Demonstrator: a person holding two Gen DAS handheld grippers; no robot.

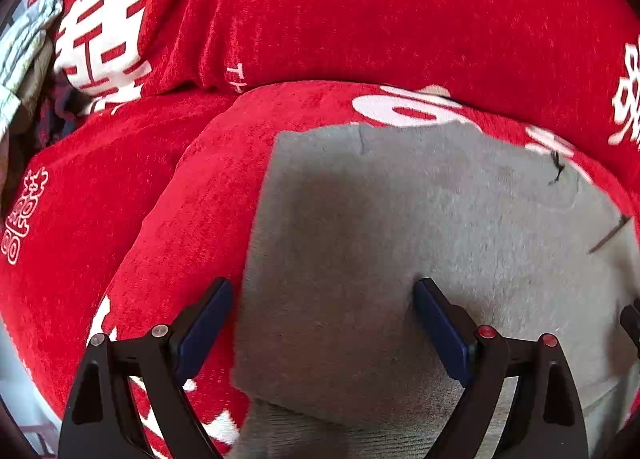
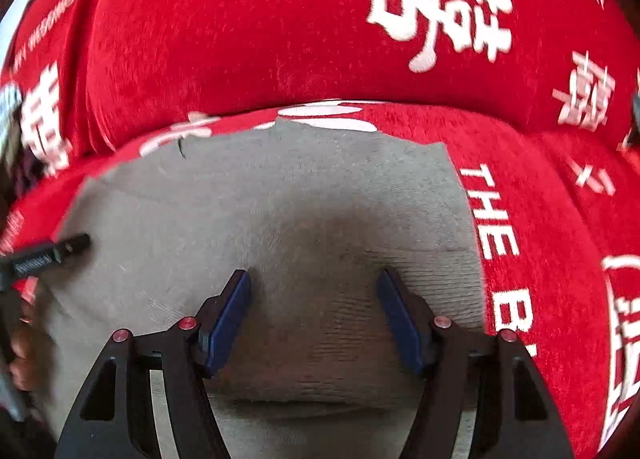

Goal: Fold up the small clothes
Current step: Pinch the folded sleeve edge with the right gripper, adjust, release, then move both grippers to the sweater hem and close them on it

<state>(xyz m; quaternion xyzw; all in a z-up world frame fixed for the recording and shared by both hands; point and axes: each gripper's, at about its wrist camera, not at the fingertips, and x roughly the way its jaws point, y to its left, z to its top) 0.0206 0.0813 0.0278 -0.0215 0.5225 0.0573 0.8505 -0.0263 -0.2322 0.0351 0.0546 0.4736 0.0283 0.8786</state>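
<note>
A grey small garment (image 1: 400, 219) lies flat and folded on a red cover (image 1: 360, 19) printed with white characters. My left gripper (image 1: 324, 287) is open over the garment's left edge, with one finger above the red cover and the other above the grey cloth. In the right wrist view the same grey garment (image 2: 280, 199) fills the middle, with a ribbed band near the fingers. My right gripper (image 2: 314, 277) is open just above that band with nothing pinched between its pads. A black part of the other gripper (image 2: 52, 255) shows at the left edge.
The red cover (image 2: 240, 39) rises into a padded back behind the garment. A pale patterned cloth (image 1: 24, 39) and dark fabric (image 1: 56, 111) sit at the far left. A hand (image 2: 20, 351) shows at the left border.
</note>
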